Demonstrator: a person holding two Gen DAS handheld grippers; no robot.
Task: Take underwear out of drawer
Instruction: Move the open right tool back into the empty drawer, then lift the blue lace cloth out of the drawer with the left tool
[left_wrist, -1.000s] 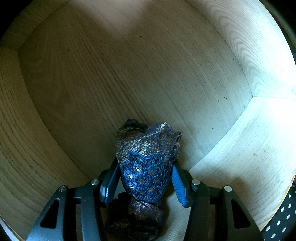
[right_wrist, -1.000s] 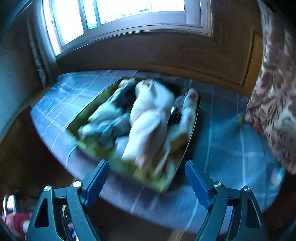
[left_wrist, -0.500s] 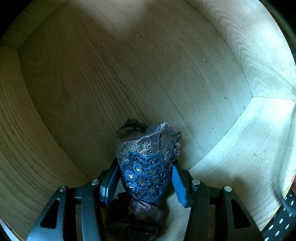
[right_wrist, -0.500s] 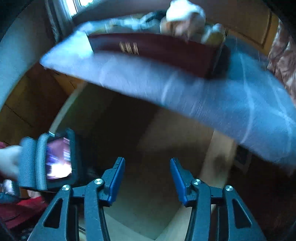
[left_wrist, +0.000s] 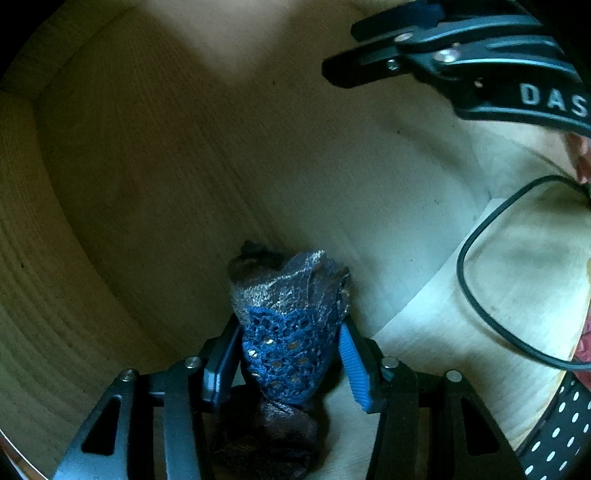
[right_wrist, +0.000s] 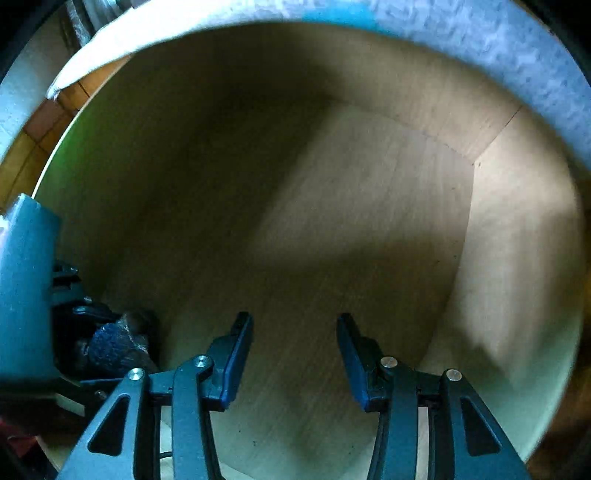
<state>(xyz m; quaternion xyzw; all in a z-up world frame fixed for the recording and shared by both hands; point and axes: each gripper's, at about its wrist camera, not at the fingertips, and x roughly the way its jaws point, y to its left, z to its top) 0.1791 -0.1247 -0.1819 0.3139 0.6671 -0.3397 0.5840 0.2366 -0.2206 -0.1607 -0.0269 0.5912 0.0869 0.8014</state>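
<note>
The left tool (left_wrist: 290, 354) pinches the underwear (left_wrist: 290, 332) between its blue pads, low inside the wooden drawer (left_wrist: 184, 155). The bundle's long axis runs along the fingers: lace end clamped, bunched end pointing forward, a tail hanging behind. The right tool (right_wrist: 295, 354), spread and empty, hovers well apart to the right. Extraction likely falls to the left tool.

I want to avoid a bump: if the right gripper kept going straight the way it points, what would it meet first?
Nothing lies between the open fingers of the right gripper. Straight ahead is only the bare wooden floor of the drawer, so it would likely meet that first, though depth is unclear. The underwear sits well off to its left.
</note>
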